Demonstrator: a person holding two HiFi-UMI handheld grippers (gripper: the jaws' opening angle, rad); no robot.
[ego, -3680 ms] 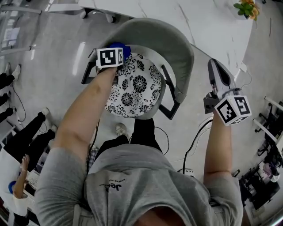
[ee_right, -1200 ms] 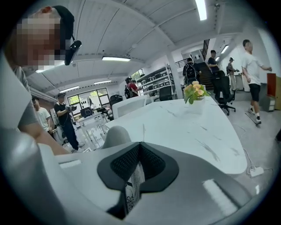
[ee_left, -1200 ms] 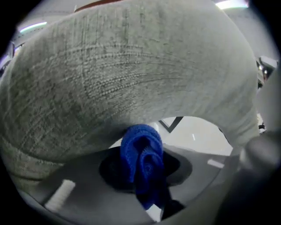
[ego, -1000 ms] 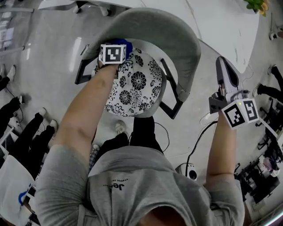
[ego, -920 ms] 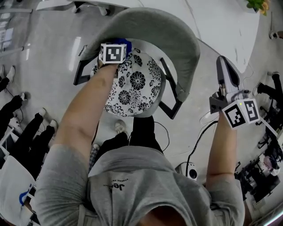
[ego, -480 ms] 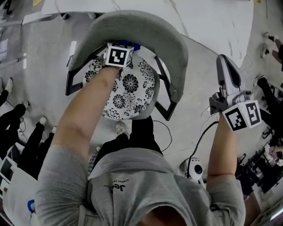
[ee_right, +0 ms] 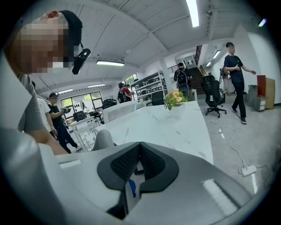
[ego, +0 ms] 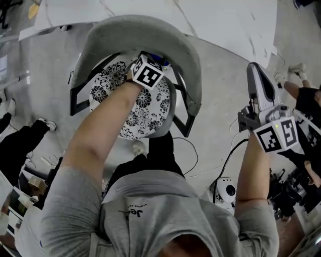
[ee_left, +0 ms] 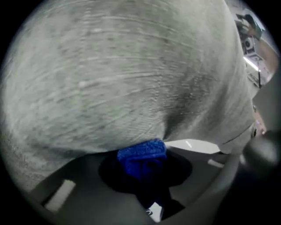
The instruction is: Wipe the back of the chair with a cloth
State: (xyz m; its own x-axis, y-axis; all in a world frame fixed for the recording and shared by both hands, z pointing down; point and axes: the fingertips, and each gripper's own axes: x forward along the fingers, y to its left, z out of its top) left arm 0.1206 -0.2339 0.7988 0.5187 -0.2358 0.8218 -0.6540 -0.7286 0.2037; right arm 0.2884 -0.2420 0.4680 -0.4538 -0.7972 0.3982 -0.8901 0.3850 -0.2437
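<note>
Blue terry cloth (ee_left: 142, 151) clamped between jaws of left hand-held gripper (ee_left: 143, 169), cloth pressed against inner face of grey curved fabric chair back (ee_left: 123, 70), toward its right part. In head view, left hand-held gripper reached over round black-and-white floral seat cushion (ego: 125, 103). Right hand-held gripper (ee_right: 139, 148) held well apart, right of chair, above grey floor (ego: 215, 130); jaws closed together, nothing between them. White marble table (ee_right: 158, 125) seen beyond chair, far side.

Grey floor (ego: 220, 90), white marble table (ee_right: 167, 127) w/ plant (ee_right: 175, 97), ceiling strip lights (ee_right: 192, 12).
</note>
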